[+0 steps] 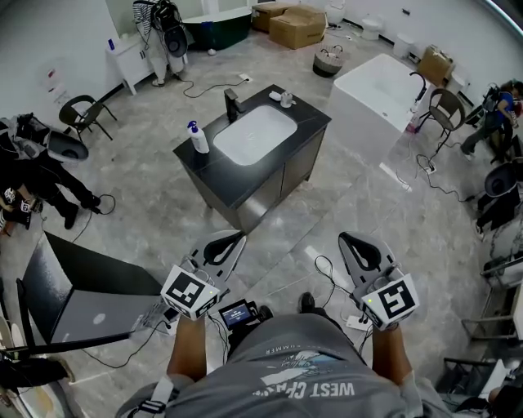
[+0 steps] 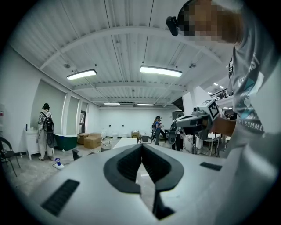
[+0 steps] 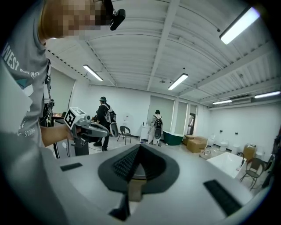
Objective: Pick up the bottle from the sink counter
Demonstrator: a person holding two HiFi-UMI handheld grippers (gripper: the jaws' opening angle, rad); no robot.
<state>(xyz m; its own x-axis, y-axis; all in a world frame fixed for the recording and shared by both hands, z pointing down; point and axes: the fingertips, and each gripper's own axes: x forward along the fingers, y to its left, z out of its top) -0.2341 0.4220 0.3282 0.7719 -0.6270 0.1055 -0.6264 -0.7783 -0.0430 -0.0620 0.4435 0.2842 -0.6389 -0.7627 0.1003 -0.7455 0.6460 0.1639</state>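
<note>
A white bottle with a blue top (image 1: 198, 139) stands at the left end of the black sink counter (image 1: 302, 114), beside the white basin and the black faucet (image 1: 232, 104). The counter is a few steps ahead of me across the floor. My left gripper (image 1: 232, 240) and right gripper (image 1: 350, 240) are held low in front of my body, far from the counter, both shut with nothing between the jaws. In the left gripper view the jaws meet at a point (image 2: 142, 146), and the bottle (image 2: 57, 163) shows small at far left. The right gripper's jaws (image 3: 139, 147) meet likewise.
A white bathtub (image 1: 380, 90) stands right of the counter. An open laptop (image 1: 90, 314) sits on a dark stand at my lower left. Cables trail over the floor (image 1: 425, 175). Chairs, cardboard boxes (image 1: 298, 24) and people line the room's edges.
</note>
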